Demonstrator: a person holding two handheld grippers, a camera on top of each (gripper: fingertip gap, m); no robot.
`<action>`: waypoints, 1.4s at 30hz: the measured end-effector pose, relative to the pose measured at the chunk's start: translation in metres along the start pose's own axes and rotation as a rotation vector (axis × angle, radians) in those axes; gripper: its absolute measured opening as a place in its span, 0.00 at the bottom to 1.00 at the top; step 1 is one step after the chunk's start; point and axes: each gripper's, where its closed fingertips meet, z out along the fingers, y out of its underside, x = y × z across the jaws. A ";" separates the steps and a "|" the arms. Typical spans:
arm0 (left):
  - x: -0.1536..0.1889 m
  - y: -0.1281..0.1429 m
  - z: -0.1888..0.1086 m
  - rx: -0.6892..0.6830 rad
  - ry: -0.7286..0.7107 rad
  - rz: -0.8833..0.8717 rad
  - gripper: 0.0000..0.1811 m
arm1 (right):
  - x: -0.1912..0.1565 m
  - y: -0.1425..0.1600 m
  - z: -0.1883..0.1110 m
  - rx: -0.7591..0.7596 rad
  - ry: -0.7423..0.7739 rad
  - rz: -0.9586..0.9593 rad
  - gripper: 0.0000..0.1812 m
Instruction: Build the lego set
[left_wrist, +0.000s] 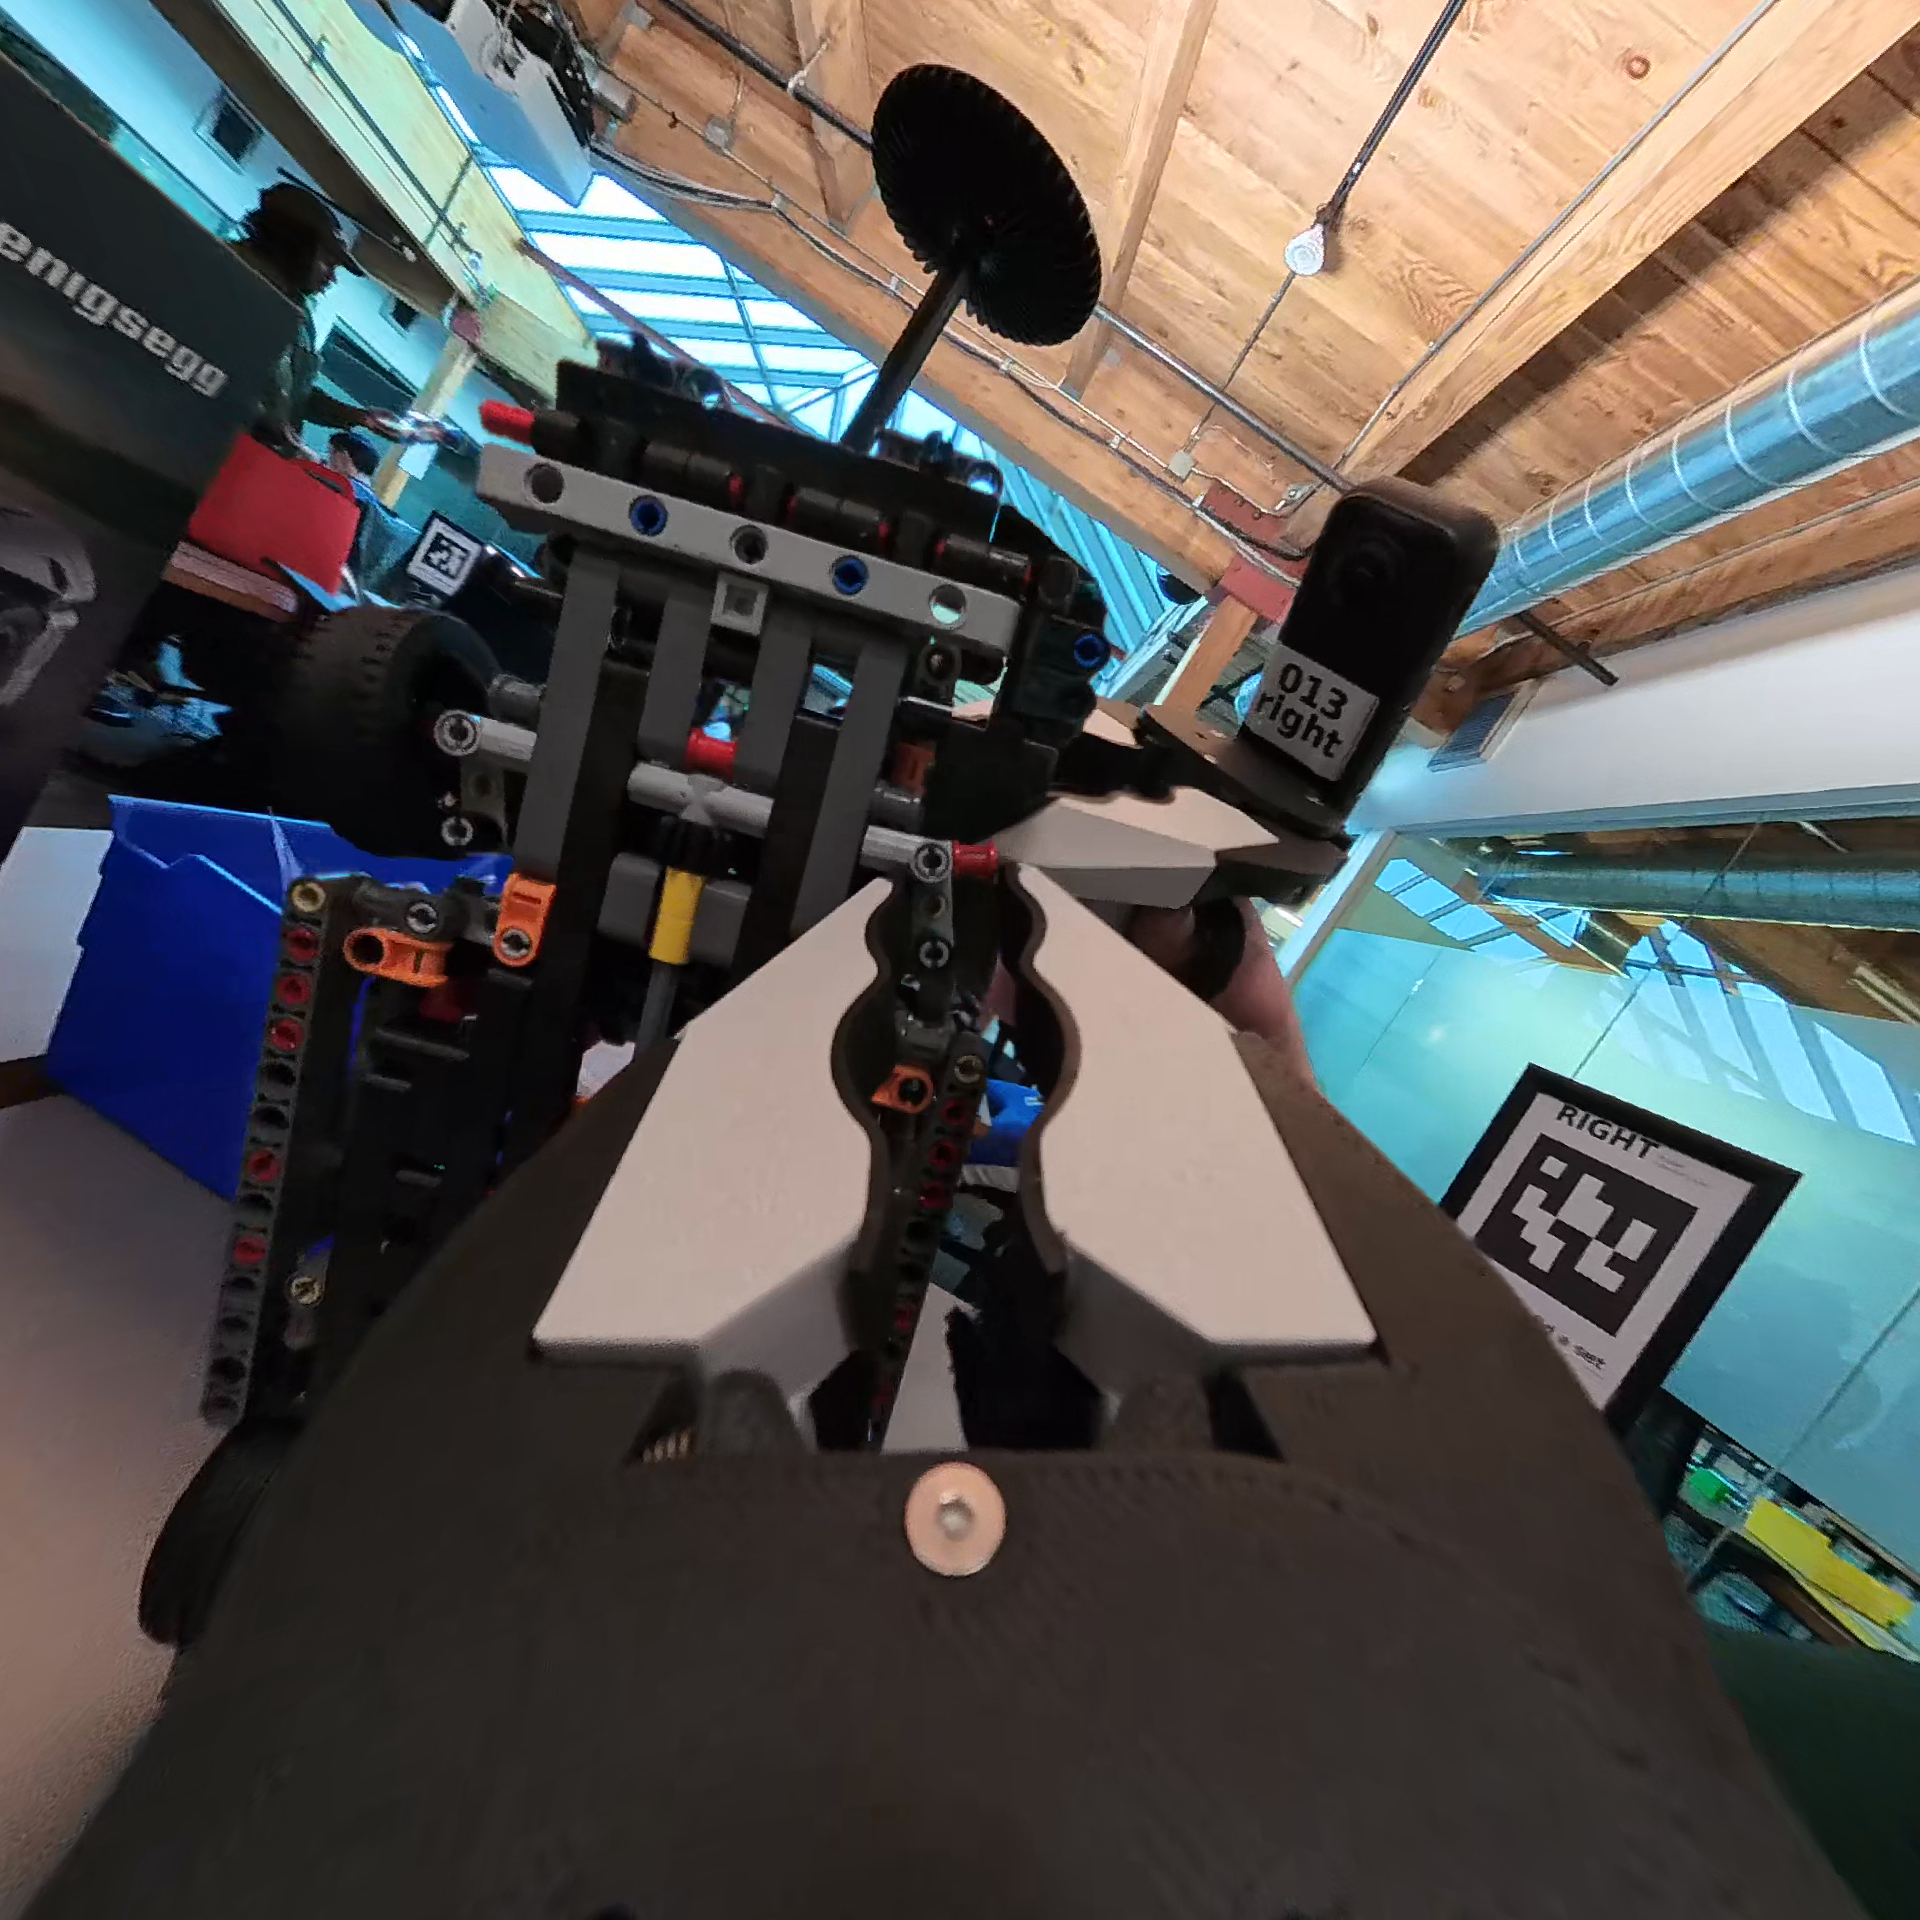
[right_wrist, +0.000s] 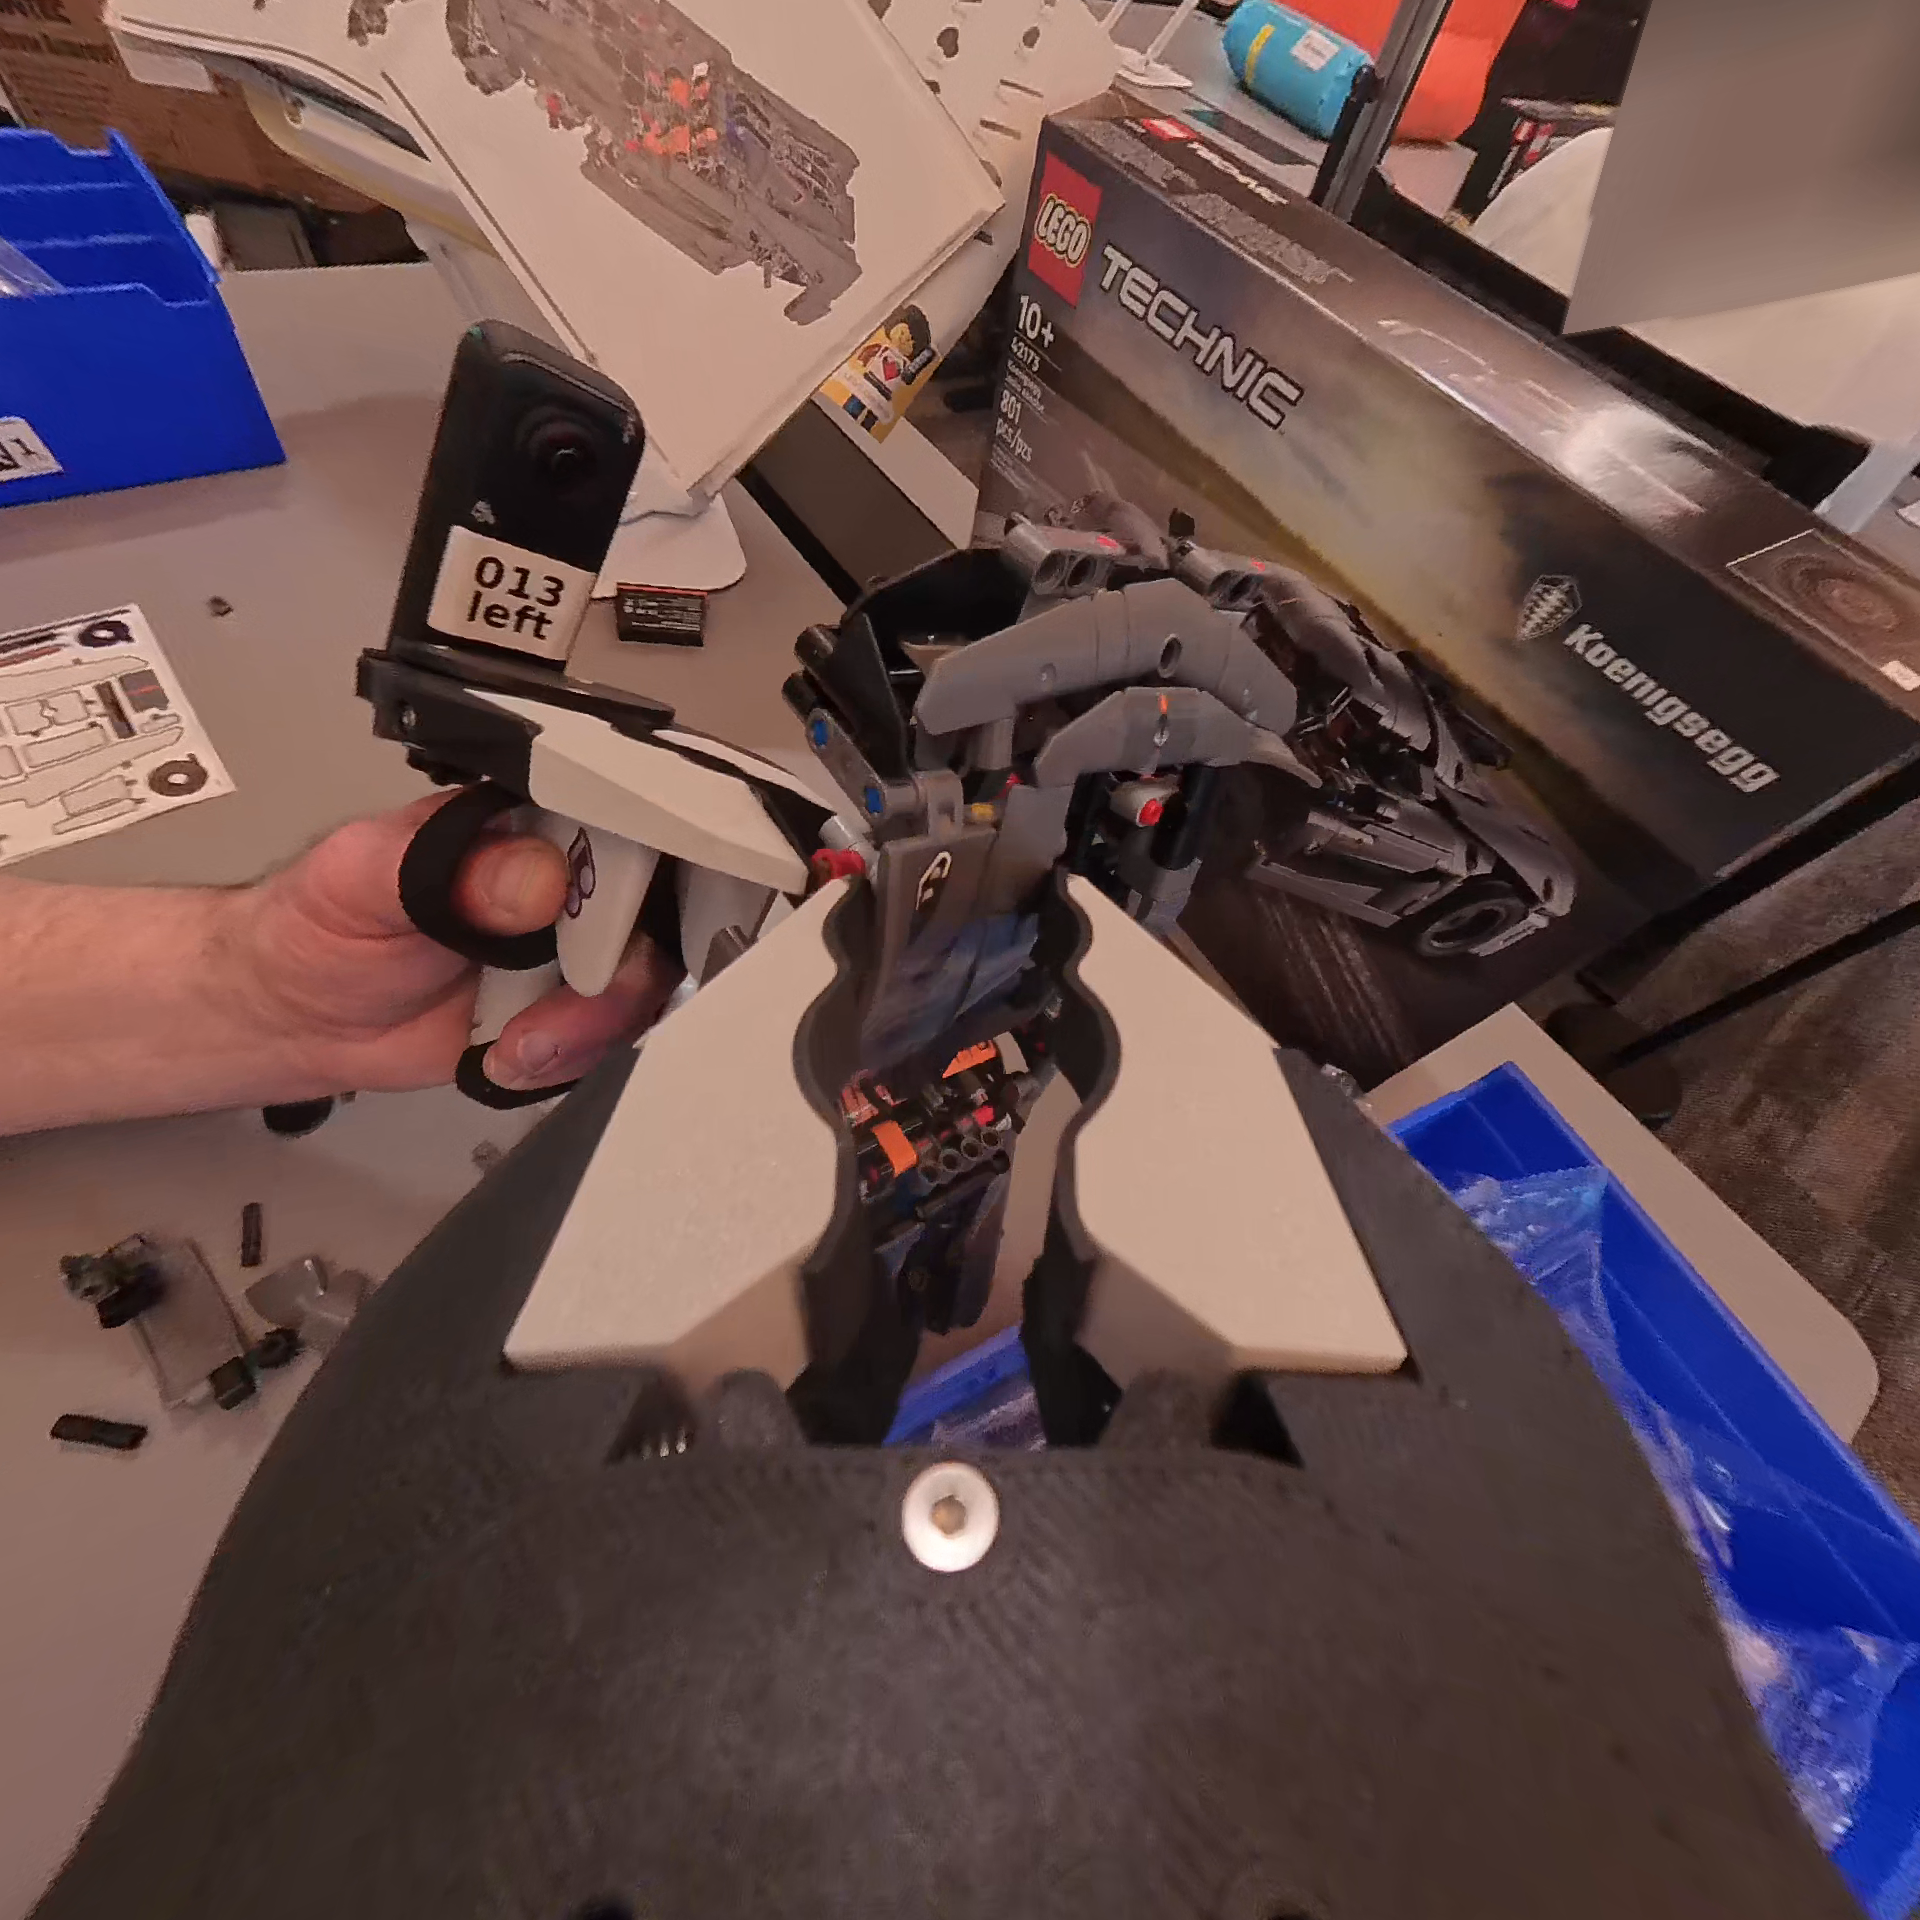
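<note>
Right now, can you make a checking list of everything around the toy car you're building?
Surface: grey table, mostly bare.
Job's things: half-built car model held up in the air; instruction booklet; set box; sticker sheet.
Clutter: loose small pieces; blue bins.
Grippers: left gripper and right gripper both shut on the model.
Cables: nothing seen on the table.
Surroundings: wooden ceiling, silver duct.

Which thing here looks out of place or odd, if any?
The half-built car model is off the table, tipped on end and clamped between both grippers, left and right. Small loose parts lie scattered on the table. Nothing looks broken.
</note>
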 end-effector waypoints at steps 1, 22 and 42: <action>0.001 0.000 0.000 0.002 0.009 -0.006 0.08 | -0.001 0.001 -0.001 0.004 -0.016 0.009 0.19; 0.009 0.007 0.001 -0.063 0.046 0.090 0.08 | -0.009 0.003 -0.009 0.016 -0.144 0.114 0.22; 0.011 0.008 0.002 -0.086 0.017 0.149 0.07 | -0.011 0.001 -0.010 0.035 -0.162 0.109 0.21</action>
